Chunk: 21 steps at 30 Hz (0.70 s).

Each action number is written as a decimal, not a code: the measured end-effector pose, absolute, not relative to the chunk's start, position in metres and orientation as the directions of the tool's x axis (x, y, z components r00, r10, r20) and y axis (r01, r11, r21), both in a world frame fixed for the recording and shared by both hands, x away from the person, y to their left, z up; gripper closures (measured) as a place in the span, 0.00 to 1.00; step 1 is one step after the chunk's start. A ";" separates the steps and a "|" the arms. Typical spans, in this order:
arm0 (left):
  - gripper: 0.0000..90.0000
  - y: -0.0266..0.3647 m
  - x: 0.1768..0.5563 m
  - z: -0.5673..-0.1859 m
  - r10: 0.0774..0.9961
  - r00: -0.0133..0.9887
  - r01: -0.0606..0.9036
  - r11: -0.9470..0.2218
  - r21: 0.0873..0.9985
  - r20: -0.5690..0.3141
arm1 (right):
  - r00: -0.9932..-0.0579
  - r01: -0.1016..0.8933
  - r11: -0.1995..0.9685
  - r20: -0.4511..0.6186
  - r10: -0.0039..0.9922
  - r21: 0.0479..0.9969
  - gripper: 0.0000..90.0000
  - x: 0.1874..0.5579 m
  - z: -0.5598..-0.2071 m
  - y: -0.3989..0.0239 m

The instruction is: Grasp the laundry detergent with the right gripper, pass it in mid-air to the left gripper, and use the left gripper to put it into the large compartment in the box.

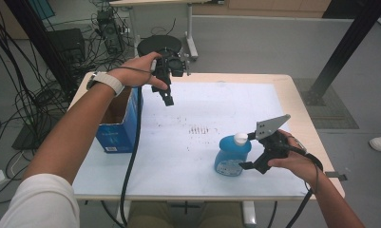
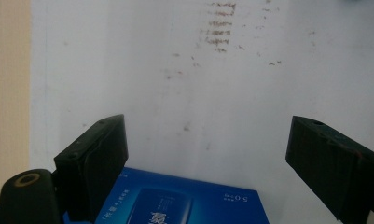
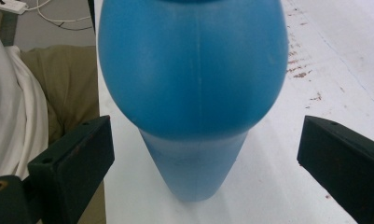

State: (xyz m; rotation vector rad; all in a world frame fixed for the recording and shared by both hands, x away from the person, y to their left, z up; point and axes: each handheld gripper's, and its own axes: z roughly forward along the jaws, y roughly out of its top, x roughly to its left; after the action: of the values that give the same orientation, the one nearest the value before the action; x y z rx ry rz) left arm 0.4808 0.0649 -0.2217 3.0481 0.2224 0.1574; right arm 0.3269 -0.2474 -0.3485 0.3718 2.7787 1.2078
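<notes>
My right gripper waits with jaws wide beside the blue bottle standing near the table's front, ready to clamp; my left gripper, also wide, hovers empty by the blue box.

High overview, 2 close gripper views

- Looks like a lab or robotics test room.
- Tangled black cables across grey floor.
- Electronics boxes beside white worktop.
- Black frame post.
</notes>
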 end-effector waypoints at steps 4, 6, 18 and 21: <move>0.15 0.065 0.481 -0.222 0.149 0.984 0.141 -0.986 0.088 0.097 | -0.966 0.189 0.654 0.019 0.257 0.733 0.04 0.327 -0.351 -0.248; 0.15 0.066 0.480 -0.223 0.152 0.984 0.144 -0.986 0.088 0.096 | -0.967 0.185 0.650 0.017 0.255 0.737 0.05 0.327 -0.351 -0.247; 0.15 0.066 0.480 -0.223 0.151 0.984 0.143 -0.986 0.090 0.096 | -0.967 0.175 0.625 0.013 0.254 0.761 0.05 0.326 -0.355 -0.246; 0.15 0.066 0.480 -0.223 0.154 0.983 0.145 -0.985 0.092 0.097 | -0.967 0.173 0.626 0.011 0.254 0.760 0.05 0.327 -0.356 -0.246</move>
State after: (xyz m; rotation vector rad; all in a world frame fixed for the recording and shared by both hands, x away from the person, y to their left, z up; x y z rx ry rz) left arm 0.4800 0.0660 -0.2235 3.0446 0.2296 0.1586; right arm 0.3265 -0.2459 -0.3560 0.3611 2.7442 1.2677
